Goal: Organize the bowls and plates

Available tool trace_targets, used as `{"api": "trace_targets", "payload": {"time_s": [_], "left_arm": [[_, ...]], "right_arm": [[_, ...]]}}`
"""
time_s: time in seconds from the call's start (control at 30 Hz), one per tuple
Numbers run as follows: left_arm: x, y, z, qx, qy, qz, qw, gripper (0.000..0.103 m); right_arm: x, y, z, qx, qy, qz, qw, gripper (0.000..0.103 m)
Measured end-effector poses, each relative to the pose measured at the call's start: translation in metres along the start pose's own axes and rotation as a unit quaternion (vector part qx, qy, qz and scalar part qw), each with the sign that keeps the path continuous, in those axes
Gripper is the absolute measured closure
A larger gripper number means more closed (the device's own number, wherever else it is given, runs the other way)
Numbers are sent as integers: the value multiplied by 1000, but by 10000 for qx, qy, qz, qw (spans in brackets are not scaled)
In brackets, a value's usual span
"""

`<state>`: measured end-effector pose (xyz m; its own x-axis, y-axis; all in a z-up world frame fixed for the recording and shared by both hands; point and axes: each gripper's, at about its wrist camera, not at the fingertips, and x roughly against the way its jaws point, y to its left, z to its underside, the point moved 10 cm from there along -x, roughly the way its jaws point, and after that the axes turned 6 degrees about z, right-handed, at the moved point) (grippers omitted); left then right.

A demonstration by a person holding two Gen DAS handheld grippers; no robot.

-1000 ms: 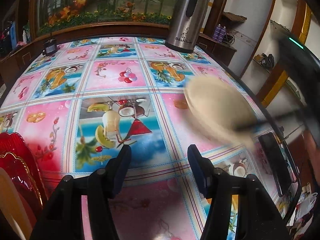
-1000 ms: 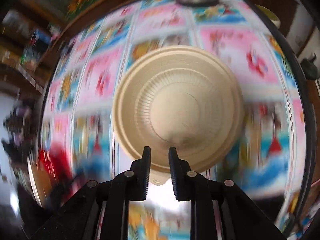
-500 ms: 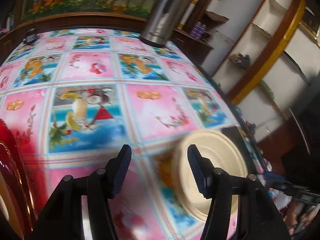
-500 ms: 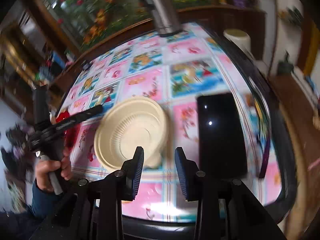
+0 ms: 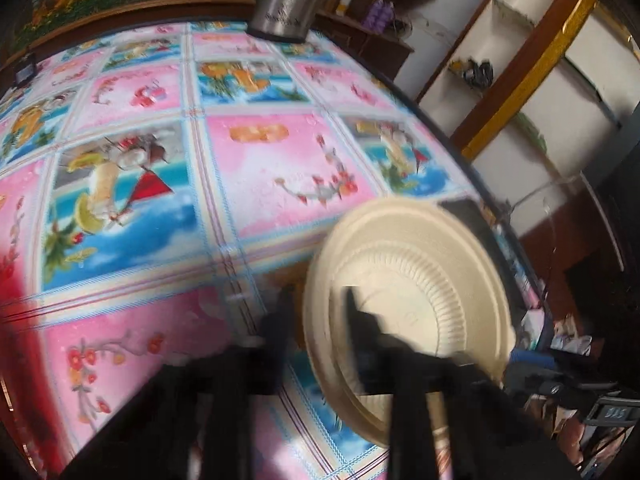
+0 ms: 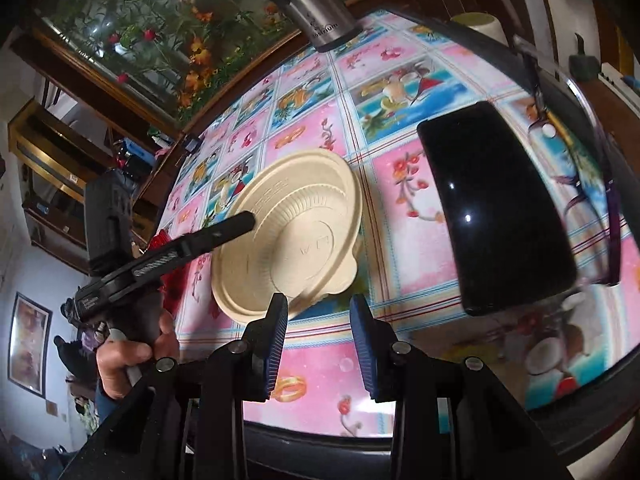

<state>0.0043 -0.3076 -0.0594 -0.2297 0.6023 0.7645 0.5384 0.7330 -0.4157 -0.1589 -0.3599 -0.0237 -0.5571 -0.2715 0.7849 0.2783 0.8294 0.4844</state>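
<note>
Both left fingers (image 5: pixel 352 312) now closed on bowl (image 5: pixel 416 280) rim, previously apart.

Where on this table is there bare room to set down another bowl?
The widest bare patch is the middle of the tablecloth, bordered by the steel flask at the far edge, the red plates on the left and the beige bowl. It is crowded near the front right, where the bowl sits close to the black slab.

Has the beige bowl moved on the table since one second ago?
Yes. The beige bowl was carried in the right gripper; now it lies upside down on the tablecloth, left of the black phone, released.
</note>
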Motion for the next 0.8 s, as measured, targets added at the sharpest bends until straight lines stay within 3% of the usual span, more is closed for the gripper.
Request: {"api": "trace_targets", "payload": {"time_s": [0.27, 0.8], "left_arm": [[20, -9, 11, -379, -133, -311, 9987, 88], [81, -2, 21, -381, -602, -497, 9962, 86]], "right_arm": [[0, 2, -5, -143, -141, 4, 9998, 77], [9, 47, -11, 364, -270, -240, 9987, 77]]}}
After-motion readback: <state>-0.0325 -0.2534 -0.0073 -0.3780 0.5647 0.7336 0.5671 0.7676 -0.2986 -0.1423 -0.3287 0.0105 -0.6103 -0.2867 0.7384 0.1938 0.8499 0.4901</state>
